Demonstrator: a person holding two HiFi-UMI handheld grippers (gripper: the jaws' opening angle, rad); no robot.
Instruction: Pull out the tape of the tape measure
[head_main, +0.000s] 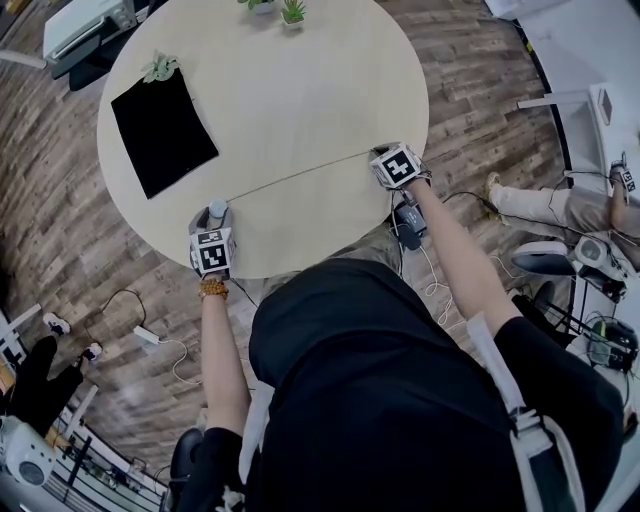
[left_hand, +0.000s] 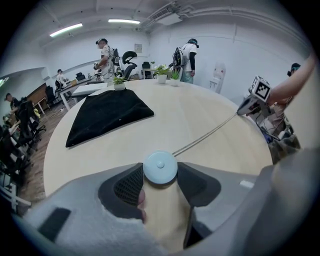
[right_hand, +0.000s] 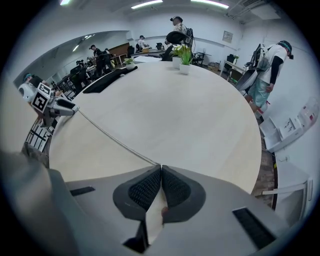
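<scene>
Both jaws gripping, per gripper views | left gripper (left_hand: 160, 172): tape measure (left_hand: 160, 166) | right gripper (right_hand: 161, 171): tape (right_hand: 115, 140)

A round pale desk (head_main: 300, 100) stands on a wood-plank floor (head_main: 60, 240), with a black cloth (head_main: 163, 128) and small potted plants (head_main: 292, 12) on it. White walls (left_hand: 220, 45) and ceiling strip lights (left_hand: 122, 21) enclose the office. A power strip (head_main: 147, 333) lies on the floor.

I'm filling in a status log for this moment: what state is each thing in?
left gripper: shut on the tape measure.
tape: pulled out, stretched straight between both grippers.
right gripper: shut on the tape's end.
black cloth: spread flat on the table.
potted plants: upright.
</scene>
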